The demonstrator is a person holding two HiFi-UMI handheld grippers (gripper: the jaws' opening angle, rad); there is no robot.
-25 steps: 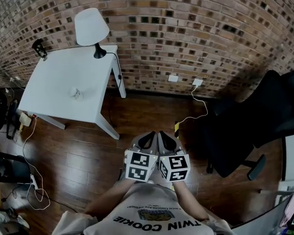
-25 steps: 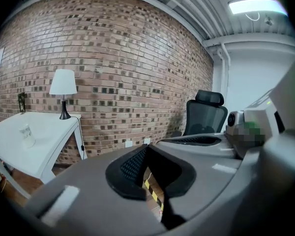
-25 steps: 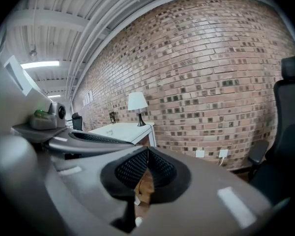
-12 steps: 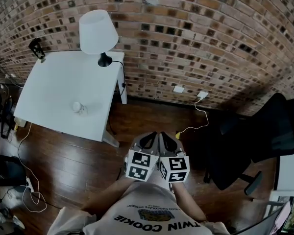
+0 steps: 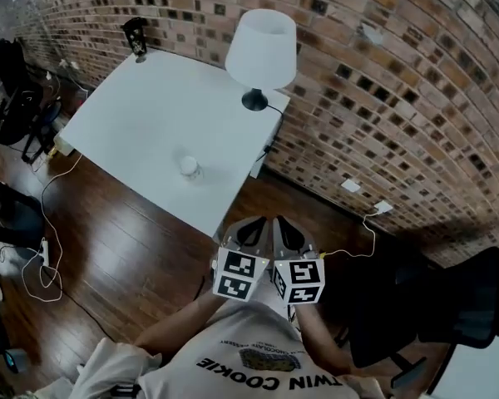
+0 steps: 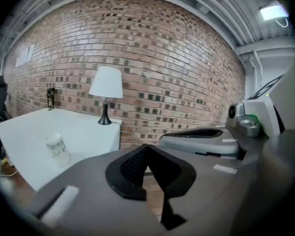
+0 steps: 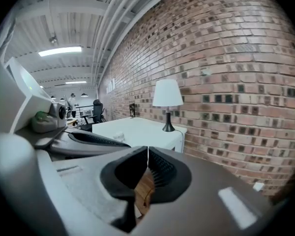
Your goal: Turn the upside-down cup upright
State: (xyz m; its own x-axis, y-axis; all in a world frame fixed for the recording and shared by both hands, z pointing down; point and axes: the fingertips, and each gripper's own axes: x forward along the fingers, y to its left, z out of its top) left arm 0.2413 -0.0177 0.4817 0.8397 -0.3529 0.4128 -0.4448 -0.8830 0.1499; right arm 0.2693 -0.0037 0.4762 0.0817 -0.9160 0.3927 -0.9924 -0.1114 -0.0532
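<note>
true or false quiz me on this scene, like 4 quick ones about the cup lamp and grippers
1. The cup stands on the white table. True.
2. The left gripper holds the cup. False: its jaws are shut on nothing, and the cup stands apart on the table.
3. The lamp stands on the floor. False: it stands on the table, by the brick wall.
4. The right gripper is shut and empty. True.

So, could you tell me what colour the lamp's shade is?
White lampshade, clearest in the head view.
</note>
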